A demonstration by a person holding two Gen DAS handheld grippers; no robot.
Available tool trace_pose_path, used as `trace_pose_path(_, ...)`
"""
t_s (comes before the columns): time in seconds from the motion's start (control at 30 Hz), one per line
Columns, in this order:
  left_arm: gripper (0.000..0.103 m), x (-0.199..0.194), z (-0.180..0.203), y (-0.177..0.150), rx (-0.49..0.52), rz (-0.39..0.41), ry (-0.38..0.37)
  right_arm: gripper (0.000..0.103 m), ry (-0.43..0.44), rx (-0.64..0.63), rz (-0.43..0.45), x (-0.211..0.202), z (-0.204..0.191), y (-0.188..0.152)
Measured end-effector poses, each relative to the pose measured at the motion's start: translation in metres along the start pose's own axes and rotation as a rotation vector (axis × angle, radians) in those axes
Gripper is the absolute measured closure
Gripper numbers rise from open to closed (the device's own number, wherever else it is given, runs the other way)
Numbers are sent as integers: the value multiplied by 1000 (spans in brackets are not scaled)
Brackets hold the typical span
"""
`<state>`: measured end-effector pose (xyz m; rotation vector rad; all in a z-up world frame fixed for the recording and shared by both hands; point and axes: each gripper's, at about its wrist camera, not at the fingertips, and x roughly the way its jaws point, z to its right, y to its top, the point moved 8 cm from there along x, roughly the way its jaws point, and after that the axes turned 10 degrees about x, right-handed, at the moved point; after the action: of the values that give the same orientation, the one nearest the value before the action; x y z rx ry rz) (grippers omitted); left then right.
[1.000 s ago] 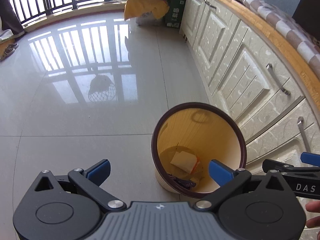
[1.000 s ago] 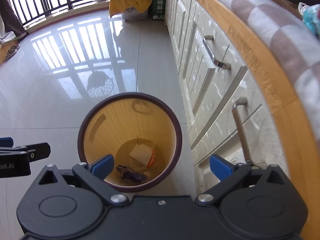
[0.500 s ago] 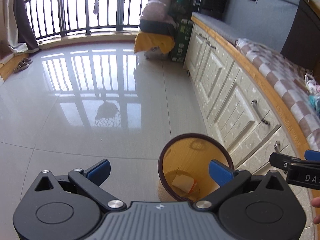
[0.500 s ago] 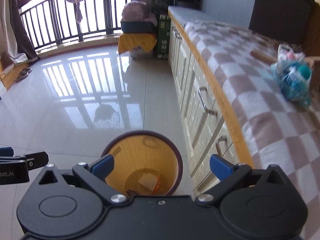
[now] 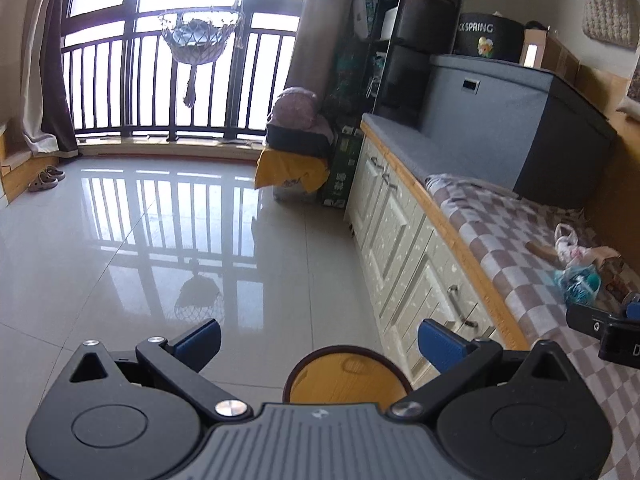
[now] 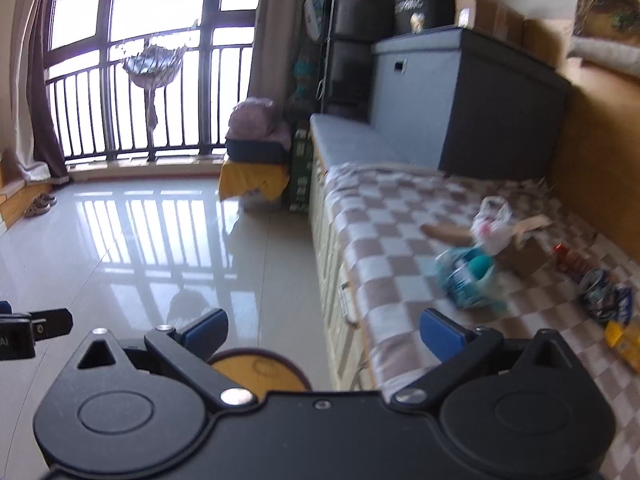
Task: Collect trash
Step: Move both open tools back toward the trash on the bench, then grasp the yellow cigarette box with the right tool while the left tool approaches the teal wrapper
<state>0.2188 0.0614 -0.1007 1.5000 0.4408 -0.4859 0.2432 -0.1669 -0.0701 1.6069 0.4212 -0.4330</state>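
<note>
Both cams have tilted up vs 1 s ago: back then they looked straight down into the bin, now the bin (image 5: 347,376) is only a sliver at the near edge, partly hidden behind the tongs' bodies. In the right view too the bin (image 6: 256,372) is just a rim peeking over the housing. The bin sits on the floor (image 5: 160,248), just beside the cabinet fronts (image 5: 404,248).

Left tongs (image 5: 318,338) apart, nothing between the pads. Right tongs (image 6: 324,330) also apart, empty. Right view is motion-blurred, so that one is prob swinging.

What it means: reads like a drop-off is done and the person is turning to the next pickup. 0.5 s ago the checked bed was just coming into frame; now the checked bed (image 6: 400,248) fills the right half of the right view and the trash on it shows: teal bag (image 6: 468,276), white plastic bag (image 6: 492,228), brown box (image 6: 528,256), red wrapper (image 6: 572,258), dark wrapper (image 6: 604,292), yellow pack (image 6: 624,340) at far right. Teal bag lies nearest the right tongs, so likely the next target, tho that's a guess. All of it is well apart from the bin.

Some trash left, task not finished.
</note>
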Motion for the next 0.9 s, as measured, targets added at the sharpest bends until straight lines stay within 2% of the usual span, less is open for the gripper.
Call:
trace_pose_path(0.2,0,-15,50,28,16,102,-46,0,-59,10,109,-32,49,25)
trace_pose_path(0.43,0,-21,124,49,73,176,-119,0,-140,56,207,-59,125,44)
trace_pose_path(0.67,0,-13,196,56,142,205,-187,0,-243,93,222,-59,209,36)
trace_pose_path(0.9,0,3,257,49,222,206,-238,0,-333,158,221,-52,288,21)
